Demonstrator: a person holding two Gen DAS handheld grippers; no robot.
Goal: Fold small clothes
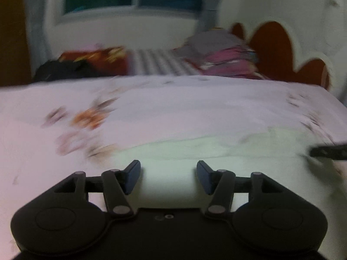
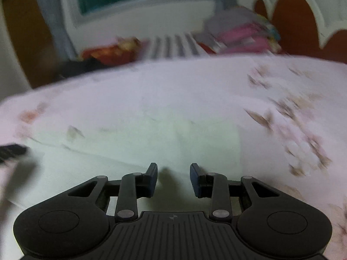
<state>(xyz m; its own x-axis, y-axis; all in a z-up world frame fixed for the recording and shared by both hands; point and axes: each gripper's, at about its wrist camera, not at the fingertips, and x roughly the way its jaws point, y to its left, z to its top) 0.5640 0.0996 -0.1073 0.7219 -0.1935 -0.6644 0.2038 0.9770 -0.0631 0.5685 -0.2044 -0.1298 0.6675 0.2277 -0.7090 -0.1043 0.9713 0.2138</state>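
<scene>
Left wrist view, blurred: left tool [image 1: 168,177] released, nothing between its pads, hovering over a pale folded garment [image 1: 216,149] lying at 12 o'clock on the floral bed sheet [image 1: 173,99]. Stacked folded clothes [image 1: 225,54] far off at 1 o'clock.

Right wrist view: right tool [image 2: 173,178] released, partly parted, empty, above the same pale garment [image 2: 151,143]. Clothes stack [image 2: 240,32] at 1 o'clock. No containers discernible

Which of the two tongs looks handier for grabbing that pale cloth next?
Probably the right tongs: the pale cloth and its folded flap lie straight ahead of them. The left tongs, also open and empty, face plainer cloth.
</scene>
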